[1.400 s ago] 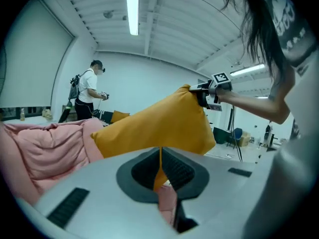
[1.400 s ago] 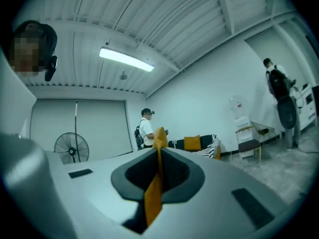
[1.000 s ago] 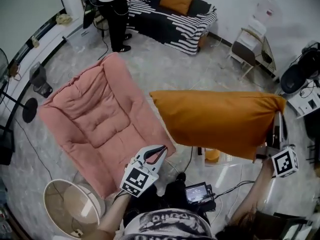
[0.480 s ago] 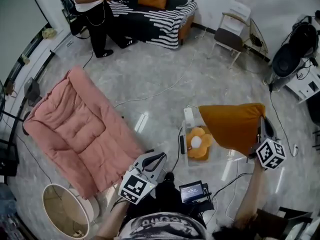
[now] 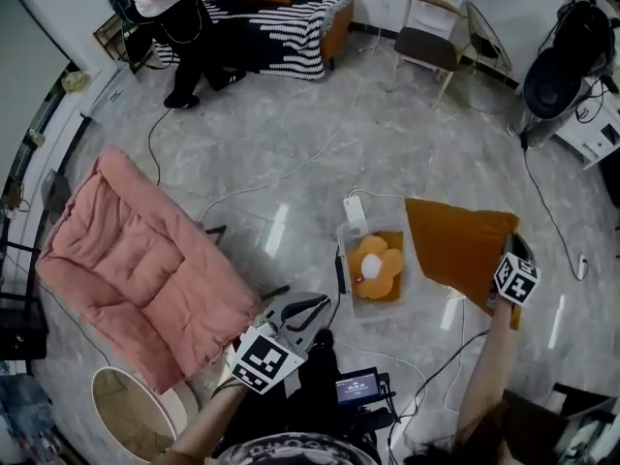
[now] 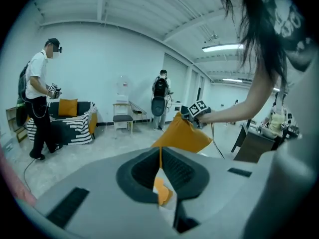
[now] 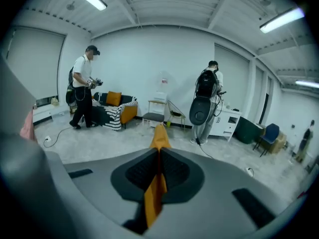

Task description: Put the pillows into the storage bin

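Observation:
A plain orange pillow (image 5: 458, 248) hangs just right of the clear storage bin (image 5: 346, 235) on the floor. My right gripper (image 5: 511, 250) is shut on the pillow's right edge, and orange cloth (image 7: 154, 198) runs between its closed pads. In the bin lies a flower-shaped pillow (image 5: 373, 266), orange with a white centre. My left gripper (image 5: 312, 305) hovers low at the bin's near left, shut with nothing in it. In the left gripper view, the left gripper (image 6: 160, 156) points at the orange pillow (image 6: 182, 133).
A big pink cushion (image 5: 136, 260) lies on the floor at left, with a round white basket (image 5: 131, 410) near it. Cables and a power strip (image 5: 355, 210) lie by the bin. A striped sofa (image 5: 281, 27), a chair (image 5: 431, 37) and a standing person (image 5: 179, 13) are farther back.
The orange pillow, first spread wide and high in front of me, has come down to the right and now hangs beside the bin. The left gripper has barely moved.

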Motion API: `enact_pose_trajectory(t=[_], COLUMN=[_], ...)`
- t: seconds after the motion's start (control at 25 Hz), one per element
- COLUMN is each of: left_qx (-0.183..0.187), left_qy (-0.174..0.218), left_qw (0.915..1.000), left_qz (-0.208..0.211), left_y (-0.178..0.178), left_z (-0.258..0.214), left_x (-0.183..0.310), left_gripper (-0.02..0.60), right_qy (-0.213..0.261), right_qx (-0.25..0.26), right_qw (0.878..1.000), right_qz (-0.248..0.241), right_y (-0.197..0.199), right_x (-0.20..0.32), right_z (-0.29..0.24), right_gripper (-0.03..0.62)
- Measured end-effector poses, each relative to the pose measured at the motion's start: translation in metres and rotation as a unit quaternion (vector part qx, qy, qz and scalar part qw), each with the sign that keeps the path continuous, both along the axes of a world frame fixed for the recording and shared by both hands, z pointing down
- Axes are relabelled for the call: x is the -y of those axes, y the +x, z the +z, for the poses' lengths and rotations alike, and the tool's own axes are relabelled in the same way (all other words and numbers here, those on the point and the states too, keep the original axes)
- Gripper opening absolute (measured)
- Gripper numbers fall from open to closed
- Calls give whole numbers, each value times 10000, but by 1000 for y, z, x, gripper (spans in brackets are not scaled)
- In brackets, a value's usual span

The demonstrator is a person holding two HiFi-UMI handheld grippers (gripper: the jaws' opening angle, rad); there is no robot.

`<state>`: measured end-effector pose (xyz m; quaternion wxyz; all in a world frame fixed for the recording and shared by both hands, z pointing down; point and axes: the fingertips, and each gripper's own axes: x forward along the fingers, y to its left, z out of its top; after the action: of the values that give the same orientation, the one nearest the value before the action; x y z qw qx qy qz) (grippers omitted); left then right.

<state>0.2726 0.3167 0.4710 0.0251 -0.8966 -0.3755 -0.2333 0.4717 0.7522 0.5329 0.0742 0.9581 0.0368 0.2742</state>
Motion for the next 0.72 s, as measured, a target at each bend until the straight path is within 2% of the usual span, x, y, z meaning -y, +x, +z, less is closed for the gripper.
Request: enact_pose_trajectory(t=[0.08,0.2,0.28,0.36,0.4,0.48,0.6,0.72], left_qx=[121,296,382,467,511,580,627,639], left_qy=[47,127,175,245,284,350,368,326], left_qw=[9999,9995,9991,9986,9983,9977,9972,9971], left_qz=[38,20,17,-2,-22,-78,-192,-270], left_y=[2,0,-2,-5,-6,-9,-10,-12], left_z=[8,26,35,40,43,46,49,48], left_x=[-6,-10,-11,-9,-7,-1,5,6], left_gripper=[20,20,20,20,20,20,20,20], right_qy=[-181,-299,-176,190,432,981,1536,1706], right_qx=[362,1218,1874,2418,2523,2398,2225,2138], right_qw=[9990,9908,9811,9698,9666,9658,9625,9618], right_qz=[-202,-504,-446,-259,-161,72,226,-78], right_y=[0,-19,-48,-85,-102,-121,-122,-114], right_x=[10,40,54,65,70,80,89,103], right_z=[35,115,171,218,233,247,249,239], right_gripper=[14,23,24,28,14,-2,10,151])
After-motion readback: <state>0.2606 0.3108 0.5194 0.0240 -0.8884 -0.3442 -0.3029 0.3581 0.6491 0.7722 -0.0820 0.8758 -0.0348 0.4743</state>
